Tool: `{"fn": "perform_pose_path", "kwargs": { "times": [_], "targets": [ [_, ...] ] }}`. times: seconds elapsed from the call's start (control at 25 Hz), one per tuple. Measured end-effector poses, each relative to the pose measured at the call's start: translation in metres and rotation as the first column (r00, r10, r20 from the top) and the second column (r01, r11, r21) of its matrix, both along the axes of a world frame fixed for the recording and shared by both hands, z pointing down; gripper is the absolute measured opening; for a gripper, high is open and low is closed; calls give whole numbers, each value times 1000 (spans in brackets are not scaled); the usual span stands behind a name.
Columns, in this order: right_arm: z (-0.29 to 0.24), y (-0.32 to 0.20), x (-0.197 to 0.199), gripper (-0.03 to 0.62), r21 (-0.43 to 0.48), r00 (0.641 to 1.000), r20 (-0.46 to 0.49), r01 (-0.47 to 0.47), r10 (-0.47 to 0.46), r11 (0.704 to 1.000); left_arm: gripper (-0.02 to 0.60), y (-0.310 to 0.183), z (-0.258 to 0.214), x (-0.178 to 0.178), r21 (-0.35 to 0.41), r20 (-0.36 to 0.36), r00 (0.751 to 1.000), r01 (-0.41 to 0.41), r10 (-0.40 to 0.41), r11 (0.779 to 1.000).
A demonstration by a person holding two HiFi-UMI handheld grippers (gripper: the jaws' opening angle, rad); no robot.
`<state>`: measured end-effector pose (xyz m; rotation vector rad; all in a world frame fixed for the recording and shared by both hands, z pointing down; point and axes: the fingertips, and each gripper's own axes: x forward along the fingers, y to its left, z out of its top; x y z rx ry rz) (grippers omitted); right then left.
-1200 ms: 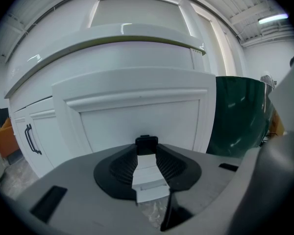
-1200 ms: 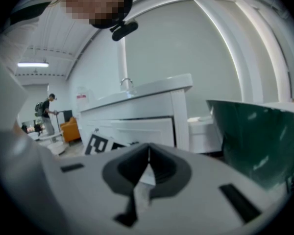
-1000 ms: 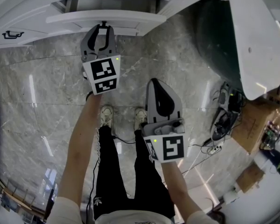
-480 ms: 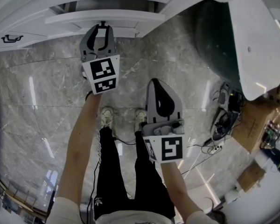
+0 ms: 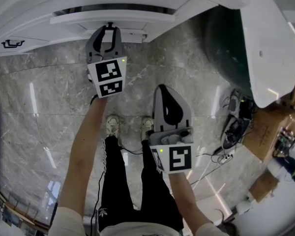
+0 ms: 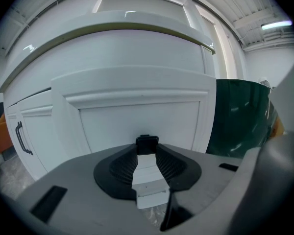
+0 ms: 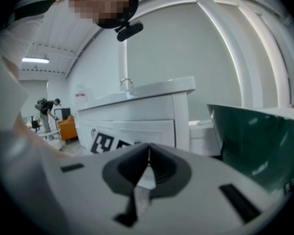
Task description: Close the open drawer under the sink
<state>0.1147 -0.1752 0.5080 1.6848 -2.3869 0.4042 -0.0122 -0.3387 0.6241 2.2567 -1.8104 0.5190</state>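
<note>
counts: 2 grippers, 1 open drawer, 2 black handles, 1 green tub, 2 shoes, 2 cardboard boxes.

drawer (image 5: 88, 19) sits at top centre of the head view, its white front standing out from the cabinet under the counter. in the left gripper view its panel (image 6: 142, 116) fills the middle.

left gripper (image 5: 109, 29) is at the top, tips at the drawer front. jaws about half apart and clamped on the drawer's handle (image 6: 147, 142), which sits between the tips (image 6: 147, 153). second handle (image 5: 10, 43) is at upper left on the next cabinet front, untouched.

right gripper (image 5: 162, 86) is mid frame over the marble floor (image 5: 39, 92), well apart from the drawer. jaws pressed together (image 7: 148, 153), nothing between them.

green tub (image 5: 231, 38) is at upper right. shoes (image 5: 112, 124) are at centre, boxes (image 5: 268, 136) at right edge. faucet (image 7: 126, 82) shows on the counter in the right gripper view.

writing: none readable. only square black-and-white markers on the cubes, two faces showing on the left one and one on the right.
</note>
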Motion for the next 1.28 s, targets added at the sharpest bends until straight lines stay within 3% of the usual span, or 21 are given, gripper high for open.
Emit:
{"fn": "perform_pose_path", "kwargs": {
  "times": [1.28],
  "targets": [
    [8,2,7,29,-18,1000,1,-20,20,1000,143,-23,2,7,-12,-8,998,-64,64,998]
  ]
}}
